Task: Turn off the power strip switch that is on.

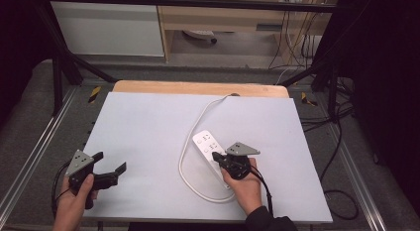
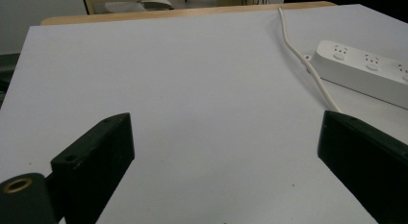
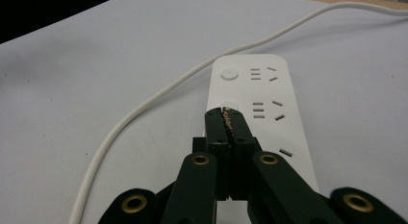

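My right gripper (image 3: 226, 119) has its jaws pressed tight together, with nothing between them. The tips sit on top of the strip (image 3: 269, 113), right at its second round button (image 3: 230, 106). It looks like I am poking that button with the closed tips, though I cannot tell if they press it down yet or just touch it. The first button (image 3: 229, 74) is a little farther along the strip, past my tips, at the end where the cord (image 3: 144, 106) leaves. From above, my right hand (image 1: 246, 184) covers the near end of the strip (image 1: 210, 149).

The cord runs off from the far end of the strip toward the back of the table (image 1: 148, 127), and a long loop (image 1: 185, 166) of it swings round on the strip's left side and back toward my hand.

My left gripper (image 1: 110, 166) is well apart, far to the left of the strip. Its jaws are spread wide and hold nothing. It points across the table toward the strip (image 2: 365, 70).

What could go wrong? Nothing holds the strip down. If I push at a slant, I think the strip could slide or turn on the smooth table. My tips are thin, so they could slip off the button and miss it. If I move my hand back, it could snag the loop and drag the strip along.
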